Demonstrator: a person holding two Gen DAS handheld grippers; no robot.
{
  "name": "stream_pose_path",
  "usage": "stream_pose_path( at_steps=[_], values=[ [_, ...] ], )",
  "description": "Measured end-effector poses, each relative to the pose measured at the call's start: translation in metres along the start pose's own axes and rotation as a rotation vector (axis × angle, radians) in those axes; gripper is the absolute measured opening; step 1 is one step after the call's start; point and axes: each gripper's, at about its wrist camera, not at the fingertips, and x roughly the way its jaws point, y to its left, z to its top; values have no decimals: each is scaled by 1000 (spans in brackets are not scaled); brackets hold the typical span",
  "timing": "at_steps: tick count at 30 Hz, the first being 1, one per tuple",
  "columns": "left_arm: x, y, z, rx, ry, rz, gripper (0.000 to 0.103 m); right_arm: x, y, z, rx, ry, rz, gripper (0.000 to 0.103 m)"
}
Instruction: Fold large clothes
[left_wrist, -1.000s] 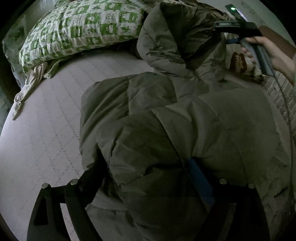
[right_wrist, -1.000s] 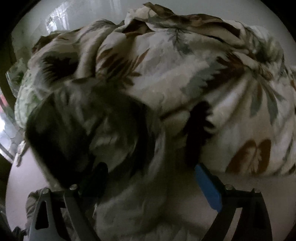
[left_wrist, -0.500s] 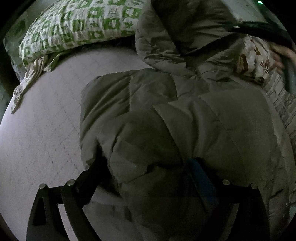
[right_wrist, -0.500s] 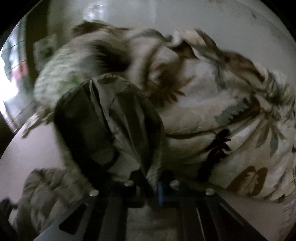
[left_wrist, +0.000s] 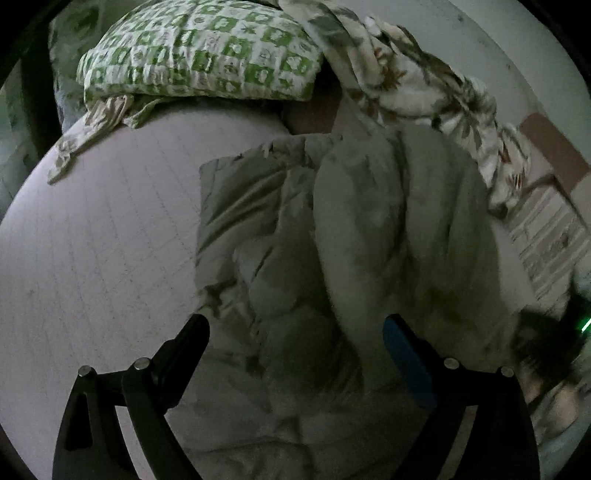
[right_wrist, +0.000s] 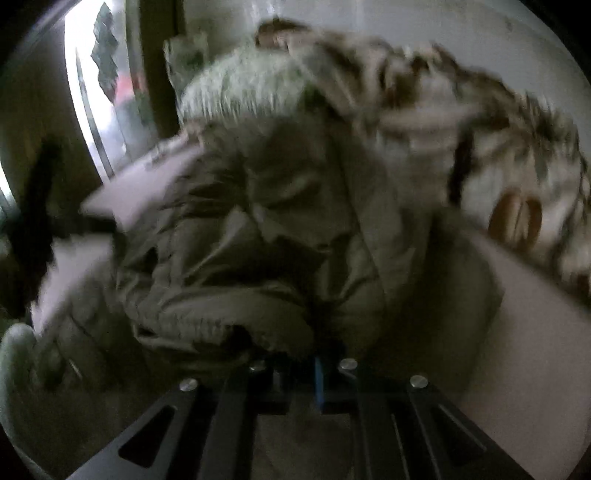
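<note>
A padded olive jacket (left_wrist: 354, 236) was found lying on the bed (left_wrist: 99, 236), partly doubled over itself, just below a green patterned pillow (left_wrist: 199, 55) and beside a leaf-print quilt (left_wrist: 417, 85). The left hand-held gripper (left_wrist: 295, 332) was held wide above the jacket, nothing clamped. The right hand-held gripper (right_wrist: 317, 363) was seen pinched tight on a fold of the jacket. It was judged that the carried fold should be laid squarely over the body, kept taut, edges aligned, and released only once flat.
</note>
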Motion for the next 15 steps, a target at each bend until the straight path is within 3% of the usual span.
stream_pose_path(
  at_steps=[5,10,11,12,13,15],
  values=[
    [14,-21,34,-50,-20,-13,95,14,-7,-3,73,-36,12,9],
    [59,-43,70,5,28,93,95,15,-6,-2,61,-34,8,9],
    [70,-44,74,9,46,106,77,13,-5,-6,68,-36,12,10],
    [79,-45,75,5,64,91,52,12,-7,-6,76,-39,16,10],
    [85,-45,75,-3,90,70,15,12,-8,-7,82,-43,18,10],
    [80,-55,73,17,72,100,12,13,-8,-6,81,-49,14,10]
  ],
)
